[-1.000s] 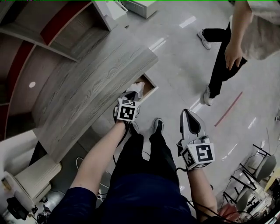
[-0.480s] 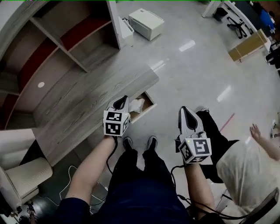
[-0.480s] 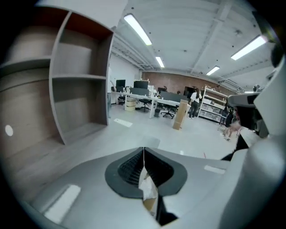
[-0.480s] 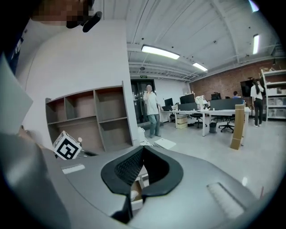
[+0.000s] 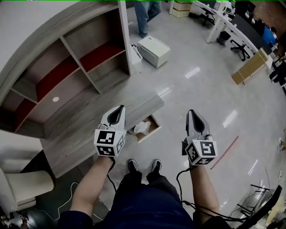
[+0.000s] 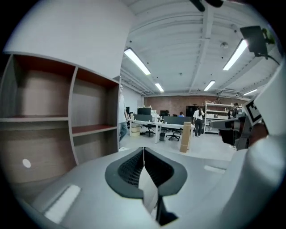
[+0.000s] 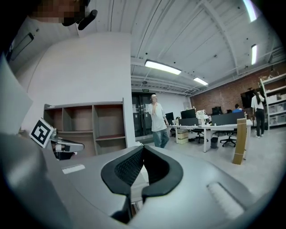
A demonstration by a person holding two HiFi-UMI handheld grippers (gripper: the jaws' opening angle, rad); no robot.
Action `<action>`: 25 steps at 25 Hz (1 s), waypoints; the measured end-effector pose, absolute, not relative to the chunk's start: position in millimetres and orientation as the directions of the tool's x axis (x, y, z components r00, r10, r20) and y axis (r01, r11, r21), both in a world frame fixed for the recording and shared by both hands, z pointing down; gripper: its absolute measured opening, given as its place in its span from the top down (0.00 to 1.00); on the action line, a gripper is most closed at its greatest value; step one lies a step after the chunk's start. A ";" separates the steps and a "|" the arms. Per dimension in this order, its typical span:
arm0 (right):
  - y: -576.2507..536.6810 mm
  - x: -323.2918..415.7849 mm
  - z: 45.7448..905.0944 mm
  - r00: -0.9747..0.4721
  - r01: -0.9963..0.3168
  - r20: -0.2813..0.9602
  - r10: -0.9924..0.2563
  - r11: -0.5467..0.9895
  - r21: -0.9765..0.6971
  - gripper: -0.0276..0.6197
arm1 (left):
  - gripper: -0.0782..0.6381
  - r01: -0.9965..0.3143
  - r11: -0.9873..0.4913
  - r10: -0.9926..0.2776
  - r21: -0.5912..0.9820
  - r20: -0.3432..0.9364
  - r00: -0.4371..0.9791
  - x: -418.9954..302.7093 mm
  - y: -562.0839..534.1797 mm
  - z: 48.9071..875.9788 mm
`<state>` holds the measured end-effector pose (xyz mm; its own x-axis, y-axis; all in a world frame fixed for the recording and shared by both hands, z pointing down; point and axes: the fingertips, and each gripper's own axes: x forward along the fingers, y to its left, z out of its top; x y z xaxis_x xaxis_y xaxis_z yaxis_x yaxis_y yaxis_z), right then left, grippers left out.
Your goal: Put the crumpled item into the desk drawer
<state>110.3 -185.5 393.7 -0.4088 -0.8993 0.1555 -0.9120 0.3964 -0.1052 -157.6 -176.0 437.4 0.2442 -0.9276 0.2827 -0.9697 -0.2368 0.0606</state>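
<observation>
A white crumpled item (image 5: 142, 127) lies inside the open desk drawer (image 5: 154, 126), which sticks out from under the grey wood desk top (image 5: 85, 129). In the head view my left gripper (image 5: 119, 108) is shut and empty, held over the desk edge just left of the drawer. My right gripper (image 5: 191, 112) hovers over the floor to the drawer's right, also shut and empty. In the left gripper view the left gripper (image 6: 143, 150) points level into the room with its jaws pressed together. The right gripper view shows the right gripper (image 7: 143, 148) the same way.
A curved shelf unit (image 5: 67, 67) with red-lined compartments stands behind the desk. A white box (image 5: 153, 50) sits on the floor, with a person's legs (image 5: 145, 13) beyond it. A cream chair (image 5: 22, 188) is at lower left. Office desks (image 5: 223, 18) and a cardboard box (image 5: 248, 67) stand far right.
My left gripper has drawn back from the drawer to its left, leaving the crumpled item inside. The head view has swung up toward the shelves. The bystander at right is gone from view.
</observation>
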 end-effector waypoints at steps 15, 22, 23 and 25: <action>-191.7 79.7 297.4 -0.472 -0.879 -0.040 -0.881 0.474 -0.050 0.95 | 0.88 -0.979 -0.195 -0.981 0.060 -0.001 0.195 -172.9 -161.5 301.4; -194.5 66.4 271.9 -0.505 -0.861 -0.088 -0.859 0.508 -0.009 0.95 | 0.88 -0.983 -0.180 -0.982 0.047 -0.059 0.177 -177.8 -159.4 277.0; -194.7 63.5 271.0 -0.511 -0.858 -0.089 -0.855 0.513 -0.001 0.95 | 0.88 -0.984 -0.174 -0.983 0.042 -0.061 0.172 -179.7 -160.3 276.6; -194.7 57.9 268.7 -0.522 -0.852 -0.095 -0.848 0.523 0.010 0.95 | 0.88 -0.986 -0.165 -0.985 0.037 -0.066 0.162 -183.7 -161.7 275.1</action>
